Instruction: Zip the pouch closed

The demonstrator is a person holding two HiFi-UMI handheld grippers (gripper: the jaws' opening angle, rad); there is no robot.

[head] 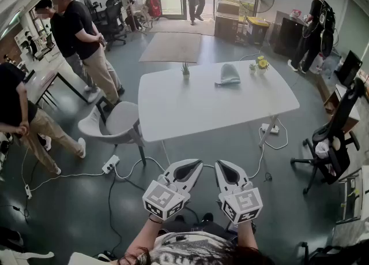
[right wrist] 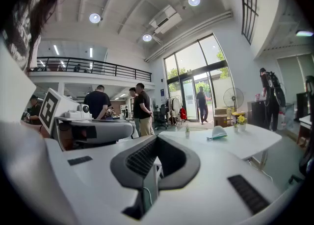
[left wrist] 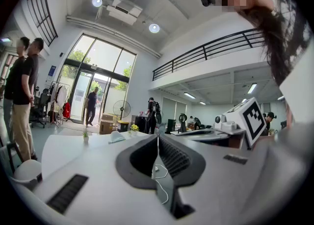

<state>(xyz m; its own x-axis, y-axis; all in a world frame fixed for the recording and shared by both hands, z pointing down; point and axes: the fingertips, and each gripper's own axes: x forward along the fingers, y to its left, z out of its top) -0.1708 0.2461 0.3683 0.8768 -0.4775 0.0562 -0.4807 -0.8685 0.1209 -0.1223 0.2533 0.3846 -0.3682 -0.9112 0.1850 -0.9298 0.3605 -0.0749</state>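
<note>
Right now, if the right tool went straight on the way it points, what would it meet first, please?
Probably the white rounded table, around its near edge; the shut right tool aims there, the gap between looks free, though depth is unclear.

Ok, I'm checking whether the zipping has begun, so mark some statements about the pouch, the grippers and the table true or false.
1. The pouch lies on the white table. True.
2. The left gripper holds the pouch. False: its jaws are shut on nothing, short of the table.
3. The right gripper is shut too. True.
4. Only the pouch is on the table. False: a small plant and yellow flowers stand there too.
5. A grey chair stands by the table. True.
</note>
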